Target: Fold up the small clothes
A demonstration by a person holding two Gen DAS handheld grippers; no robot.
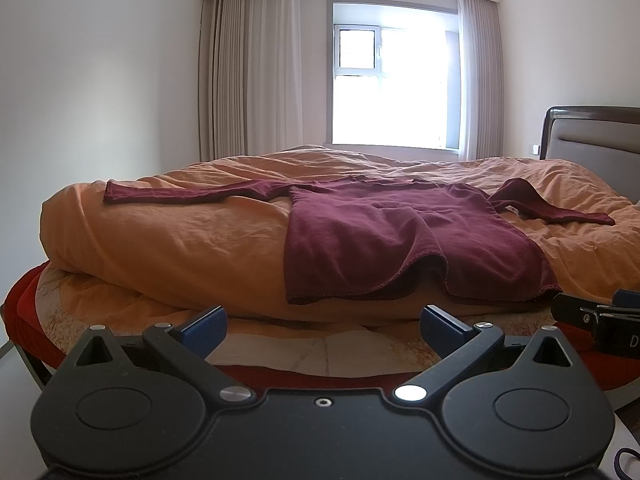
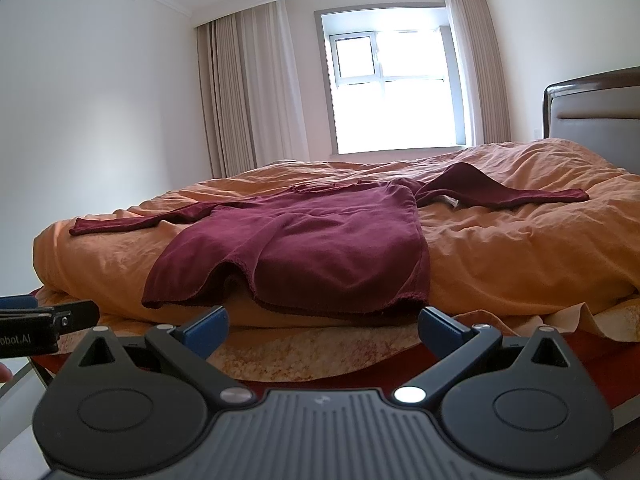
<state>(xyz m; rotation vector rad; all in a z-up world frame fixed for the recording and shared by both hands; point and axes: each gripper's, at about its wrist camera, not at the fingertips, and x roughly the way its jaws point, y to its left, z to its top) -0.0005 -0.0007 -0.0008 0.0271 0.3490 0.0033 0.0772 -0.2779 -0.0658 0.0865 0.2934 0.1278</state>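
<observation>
A dark red long-sleeved shirt point(image 1: 384, 236) point(image 2: 320, 240) lies spread flat on an orange duvet point(image 1: 180, 236) point(image 2: 520, 248), both sleeves stretched out sideways and its hem hanging over the near edge of the bed. My left gripper point(image 1: 322, 326) hovers open just short of that hem, low at the bed's edge, nothing between its blue pads. My right gripper point(image 2: 322, 326) is open too, level with the hem's right corner, and holds nothing. Each gripper shows at the edge of the other's view.
The bed has a patterned sheet and a red base point(image 1: 24, 308) under the duvet. A padded headboard point(image 1: 592, 136) point(image 2: 592, 104) stands at the right. Curtains point(image 1: 248, 76) and a bright window point(image 1: 392, 80) fill the far wall. White wall on the left.
</observation>
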